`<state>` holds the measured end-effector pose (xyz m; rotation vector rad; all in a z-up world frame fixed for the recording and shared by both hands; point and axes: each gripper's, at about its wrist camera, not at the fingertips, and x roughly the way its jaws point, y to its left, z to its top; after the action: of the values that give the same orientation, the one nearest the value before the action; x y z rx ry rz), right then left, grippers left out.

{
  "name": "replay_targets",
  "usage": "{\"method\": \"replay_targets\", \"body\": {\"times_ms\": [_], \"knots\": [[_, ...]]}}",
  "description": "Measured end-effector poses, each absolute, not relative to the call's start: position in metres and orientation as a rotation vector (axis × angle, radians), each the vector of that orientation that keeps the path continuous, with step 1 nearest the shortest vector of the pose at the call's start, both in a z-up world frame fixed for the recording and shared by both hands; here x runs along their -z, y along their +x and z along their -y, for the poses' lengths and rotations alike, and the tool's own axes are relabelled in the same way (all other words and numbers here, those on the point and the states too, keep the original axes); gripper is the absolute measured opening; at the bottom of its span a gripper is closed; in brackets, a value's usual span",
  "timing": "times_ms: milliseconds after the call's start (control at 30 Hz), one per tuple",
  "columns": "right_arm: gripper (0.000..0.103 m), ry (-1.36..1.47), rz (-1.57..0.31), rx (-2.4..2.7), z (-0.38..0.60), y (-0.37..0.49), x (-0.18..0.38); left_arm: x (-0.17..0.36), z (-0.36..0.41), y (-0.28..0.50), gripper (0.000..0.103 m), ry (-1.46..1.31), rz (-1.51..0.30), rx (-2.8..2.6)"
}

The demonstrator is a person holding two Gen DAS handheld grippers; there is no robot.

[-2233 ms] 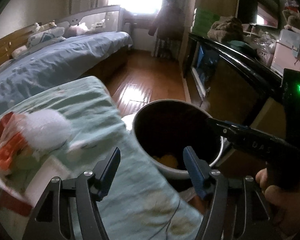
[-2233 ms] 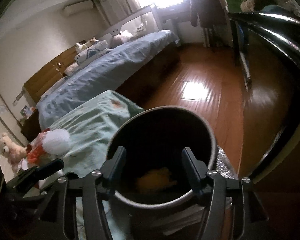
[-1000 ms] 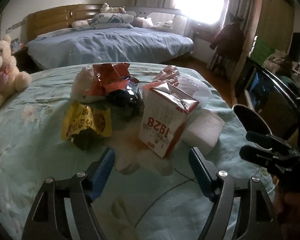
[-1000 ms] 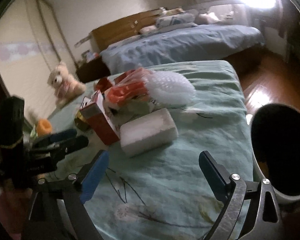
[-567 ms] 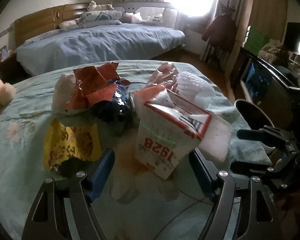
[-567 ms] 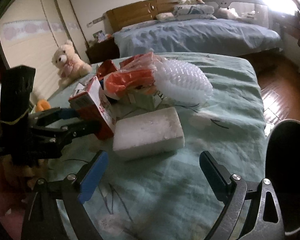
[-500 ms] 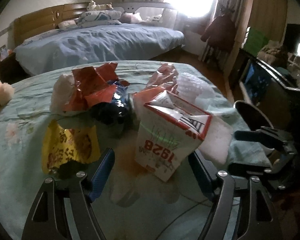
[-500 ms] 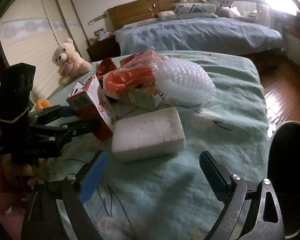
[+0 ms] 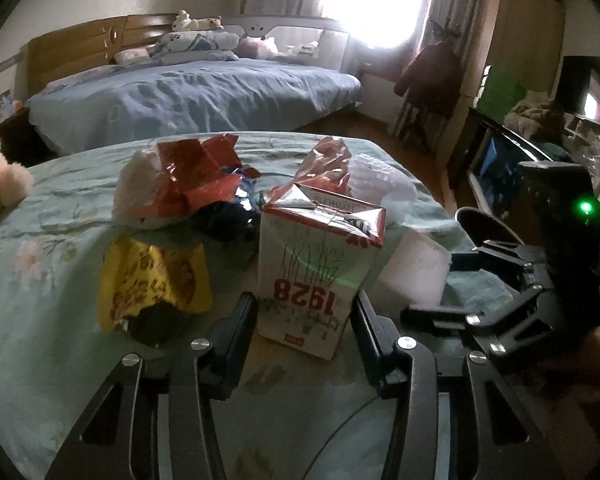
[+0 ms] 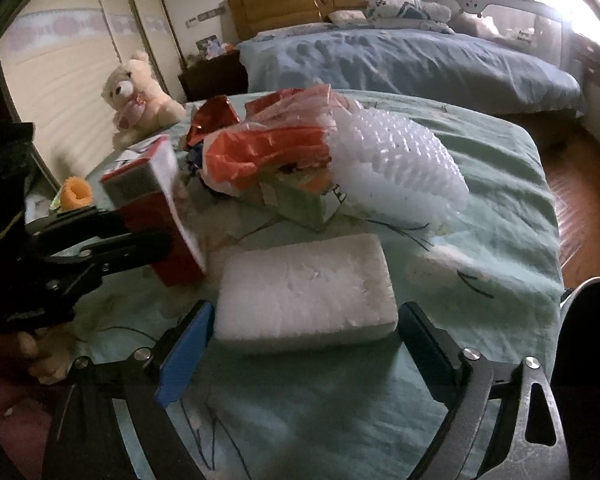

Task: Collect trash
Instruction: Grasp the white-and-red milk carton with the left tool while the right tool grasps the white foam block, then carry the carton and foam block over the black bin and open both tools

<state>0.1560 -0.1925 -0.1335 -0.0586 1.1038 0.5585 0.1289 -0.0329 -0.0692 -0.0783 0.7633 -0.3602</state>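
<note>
A red and white carton (image 9: 320, 272) marked 1928 stands on the green tablecloth (image 9: 40, 320). My left gripper (image 9: 304, 320) is open with its fingers on either side of the carton's base. A white foam block (image 10: 304, 288) lies flat in front of my right gripper (image 10: 304, 340), which is open and straddles the block's near edge. The carton also shows in the right wrist view (image 10: 156, 208) with the left gripper's fingers (image 10: 112, 248) beside it. The foam block shows behind the carton (image 9: 416, 272).
A yellow wrapper (image 9: 152, 284), red foil wrapper (image 9: 192, 176), dark blue wrapper (image 9: 228, 216), orange plastic bag (image 10: 272, 148) and white bubble sheet (image 10: 400, 168) lie on the table. A dark bin (image 10: 588, 360) stands past the right edge. A teddy bear (image 10: 136, 92) sits at the left.
Both grippers swung from the bin to the table and moved in. My left gripper's fingers have narrowed around the carton. My right gripper has come close to the foam block.
</note>
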Motion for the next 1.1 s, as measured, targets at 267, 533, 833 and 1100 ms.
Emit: {"method": "replay_targets", "body": {"times_ms": [267,533,833,1100], "knots": [[0.080,0.057,-1.063,-0.485,0.215,0.136,0.118,0.061,0.040,0.114,0.046,-0.090,-0.747,0.380],[0.080,0.192,-1.012,-0.350,0.263,0.117,0.098,0.051,0.067,0.109,0.046,-0.063,-0.727,0.437],[0.080,0.263,-0.993,-0.213,0.320,0.097,0.092,0.049,0.110,0.119,0.046,-0.026,-0.734,0.516],[0.080,0.269,-0.982,-0.070,0.367,0.086,0.089,0.047,0.148,0.135,0.046,0.010,-0.730,0.585]]}}
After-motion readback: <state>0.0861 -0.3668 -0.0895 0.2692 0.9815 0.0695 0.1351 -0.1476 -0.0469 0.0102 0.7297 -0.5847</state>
